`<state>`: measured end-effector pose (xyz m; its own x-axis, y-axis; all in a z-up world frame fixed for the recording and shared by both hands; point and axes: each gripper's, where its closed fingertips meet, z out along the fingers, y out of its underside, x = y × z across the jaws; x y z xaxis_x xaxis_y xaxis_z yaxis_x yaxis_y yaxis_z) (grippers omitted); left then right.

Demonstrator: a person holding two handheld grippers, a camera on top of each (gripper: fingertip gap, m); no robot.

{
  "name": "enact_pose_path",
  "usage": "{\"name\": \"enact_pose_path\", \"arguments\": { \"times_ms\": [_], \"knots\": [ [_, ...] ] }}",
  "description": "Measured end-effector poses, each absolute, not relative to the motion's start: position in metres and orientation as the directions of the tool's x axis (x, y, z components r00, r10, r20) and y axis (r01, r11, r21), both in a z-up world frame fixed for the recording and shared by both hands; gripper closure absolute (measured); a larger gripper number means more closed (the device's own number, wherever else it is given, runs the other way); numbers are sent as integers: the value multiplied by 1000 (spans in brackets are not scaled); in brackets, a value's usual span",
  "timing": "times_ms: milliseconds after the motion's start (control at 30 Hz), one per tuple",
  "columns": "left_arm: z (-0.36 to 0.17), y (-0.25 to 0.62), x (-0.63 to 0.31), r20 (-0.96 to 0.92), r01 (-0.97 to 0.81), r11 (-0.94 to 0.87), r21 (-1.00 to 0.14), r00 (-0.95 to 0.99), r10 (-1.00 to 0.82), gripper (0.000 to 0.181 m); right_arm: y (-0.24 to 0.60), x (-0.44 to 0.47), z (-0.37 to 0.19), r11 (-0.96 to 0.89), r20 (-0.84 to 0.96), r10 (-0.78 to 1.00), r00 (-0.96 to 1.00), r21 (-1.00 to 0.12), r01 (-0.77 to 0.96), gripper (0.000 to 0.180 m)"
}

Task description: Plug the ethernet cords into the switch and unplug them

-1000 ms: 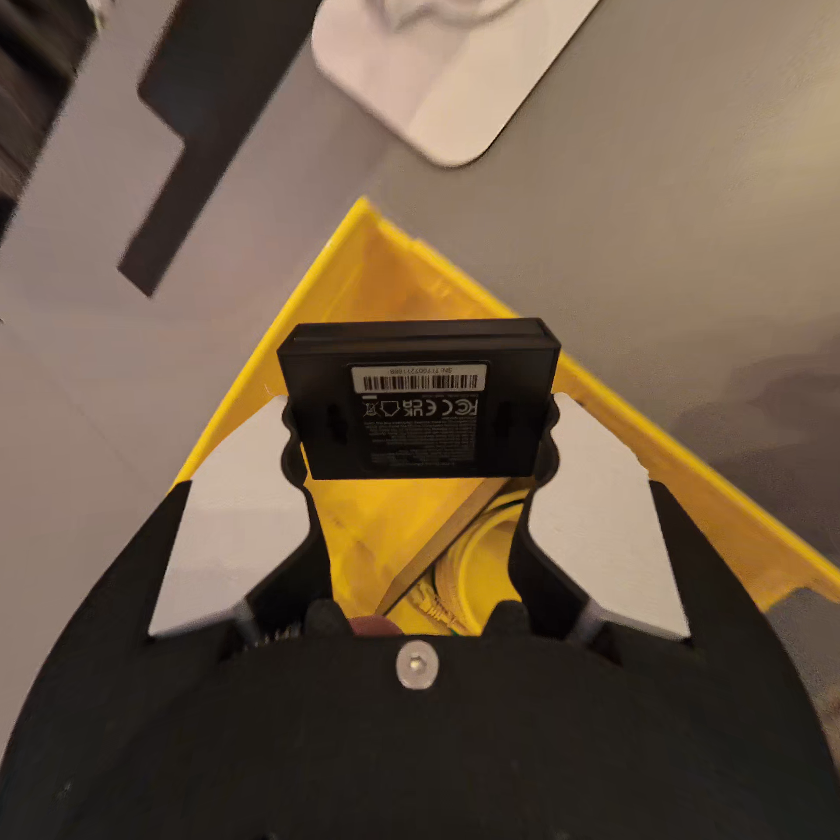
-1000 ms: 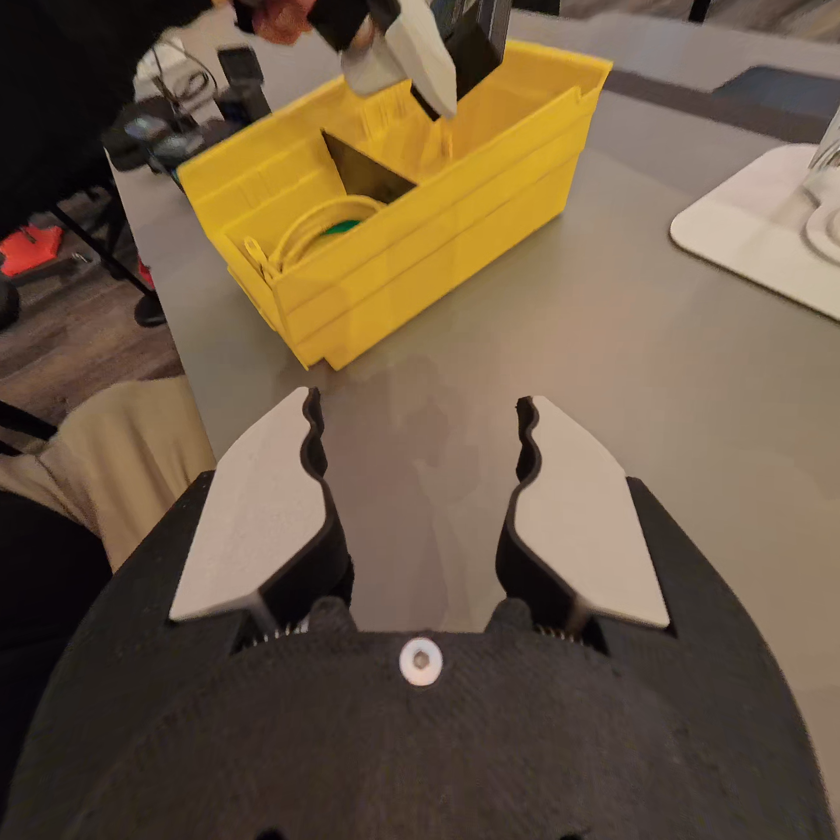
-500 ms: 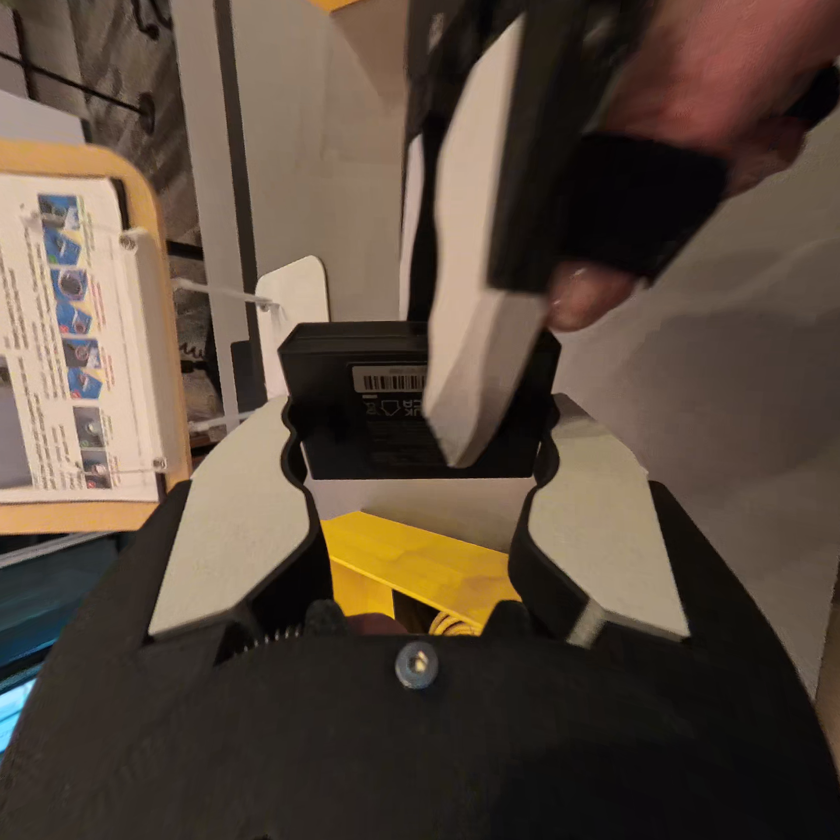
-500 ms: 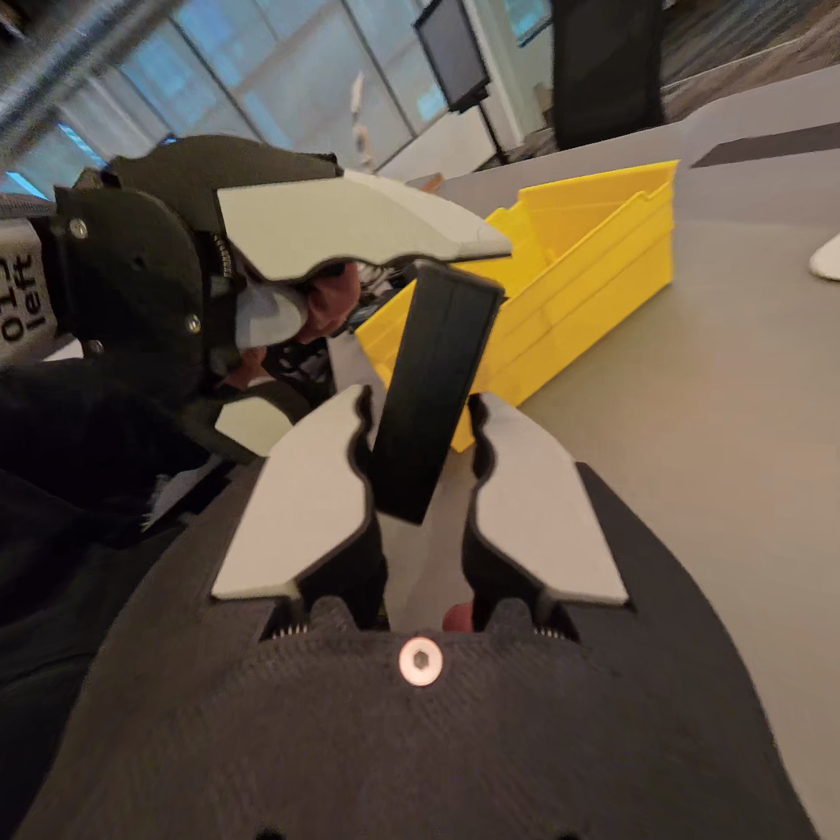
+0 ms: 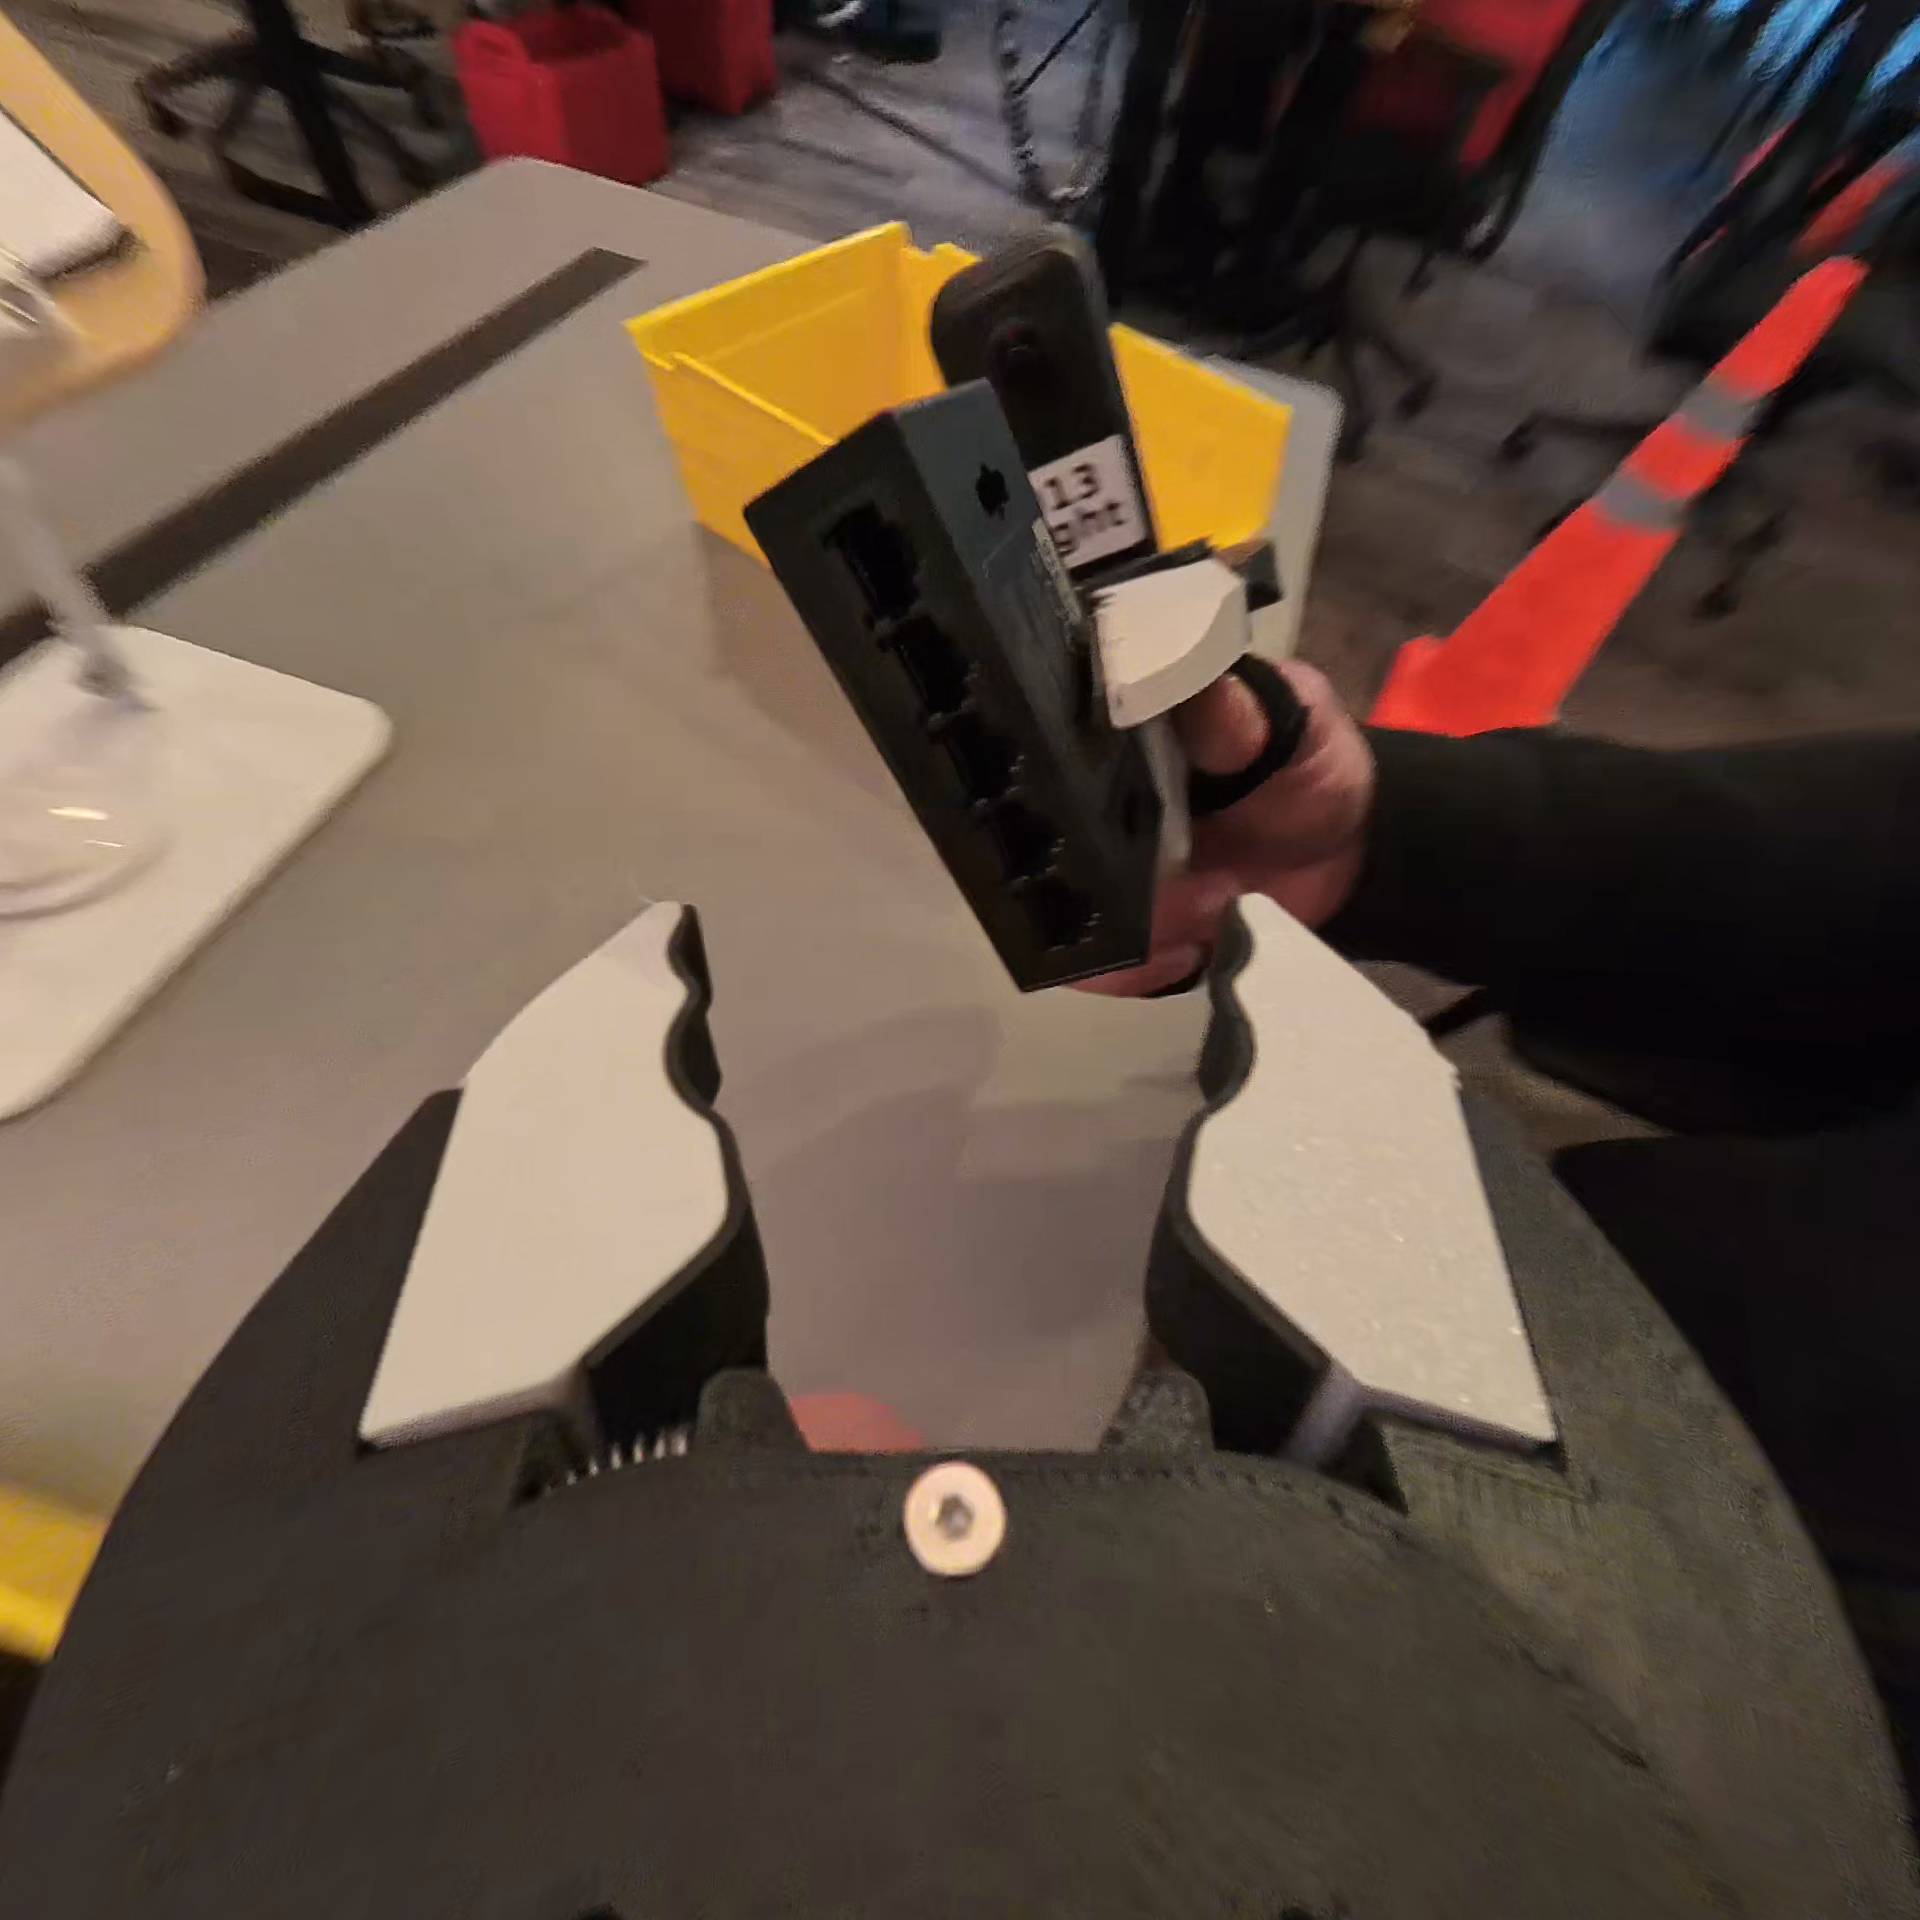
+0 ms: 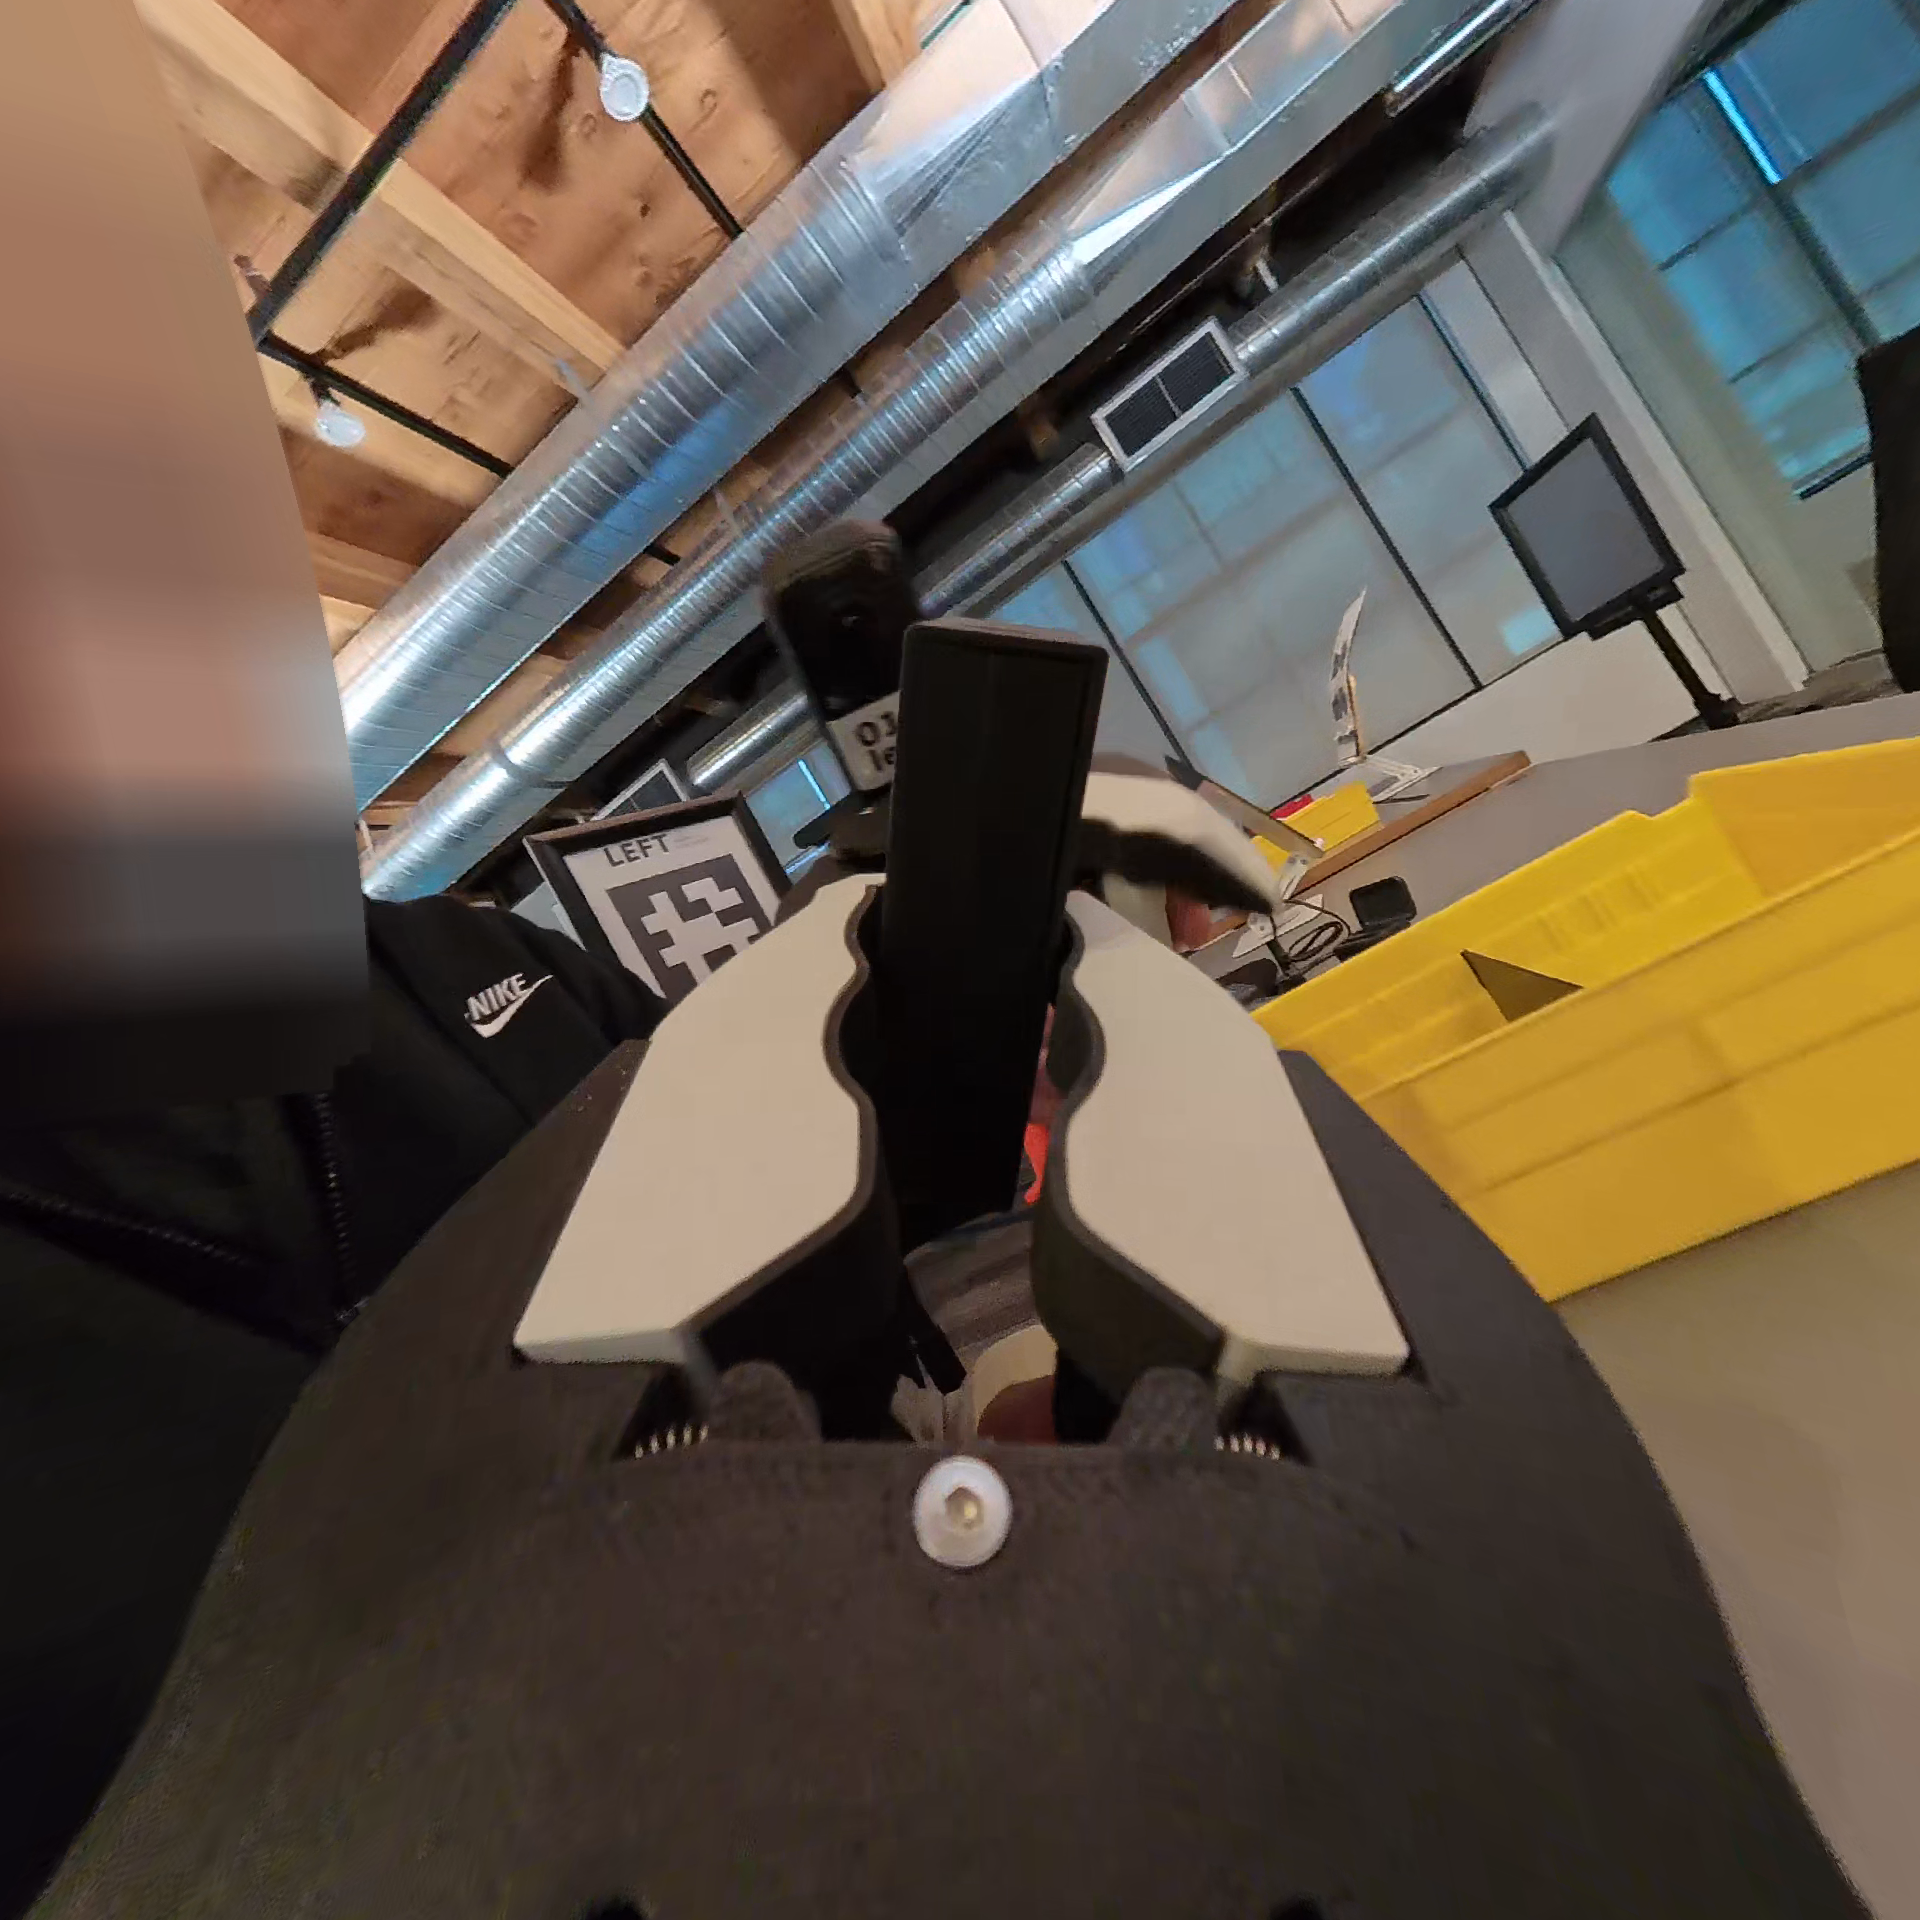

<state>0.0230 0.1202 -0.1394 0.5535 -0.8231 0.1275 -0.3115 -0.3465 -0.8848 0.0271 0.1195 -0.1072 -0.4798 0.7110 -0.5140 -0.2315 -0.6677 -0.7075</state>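
The black ethernet switch [image 5: 956, 675] is in the air over the table, tilted, its row of ports facing my left gripper. My right gripper [image 6: 961, 925] is shut on the switch [image 6: 987, 883], which stands up between its jaws. One white finger [image 5: 1169, 649] of the right gripper shows against the switch's side in the left wrist view. My left gripper [image 5: 951, 935] is open and empty, just below and in front of the switch. The yellow bin [image 5: 779, 395] stands behind the switch. The ethernet cords are not in view.
A white pad [image 5: 156, 790] with a clear stand lies at the left of the grey table [image 5: 540, 644]. The yellow bin also shows in the right wrist view [image 6: 1558, 1081], with a black divider inside. An orange cone [image 5: 1621, 520] stands on the floor beyond the table's edge. Left and right tips are no more than a few centimetres apart.
The switch passed from my left gripper to my right gripper. The left gripper opened and drew back from it. The right gripper closed on it and tilted upward.
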Motion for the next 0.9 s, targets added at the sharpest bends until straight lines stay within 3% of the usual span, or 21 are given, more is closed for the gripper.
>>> {"name": "enact_pose_path", "arguments": {
  "times_ms": [100,167,200,333,433,567,900],
  "knots": [
    [-139,110,37,357,-150,-468,-871,461,-812,113,111,24,-105,-668,-497,699,-513,-711,-220,152],
    [-136,103,42,440,-84,-504,-859,381,-813,148,110,20,-106,-663,-499,704,-506,-718,-214,152],
    [-135,101,44,464,-60,-519,-853,368,-806,151,110,20,-106,-664,-500,703,-507,-716,-215,152],
    [-141,106,40,476,-27,-526,-850,390,-788,153,115,16,-110,-638,-502,737,-453,-738,-221,152],
    [-145,106,35,497,-28,-546,-837,377,-781,154,124,14,-116,-587,-502,796,-340,-778,-226,124],
    [-149,104,29,432,-107,-500,-859,371,-822,154,124,15,-120,-509,-457,848,-271,-843,-171,109],
    [-144,105,30,438,-78,-502,-861,388,-811,154,120,17,-125,-514,-460,840,-289,-845,-150,116]
  ]
}}
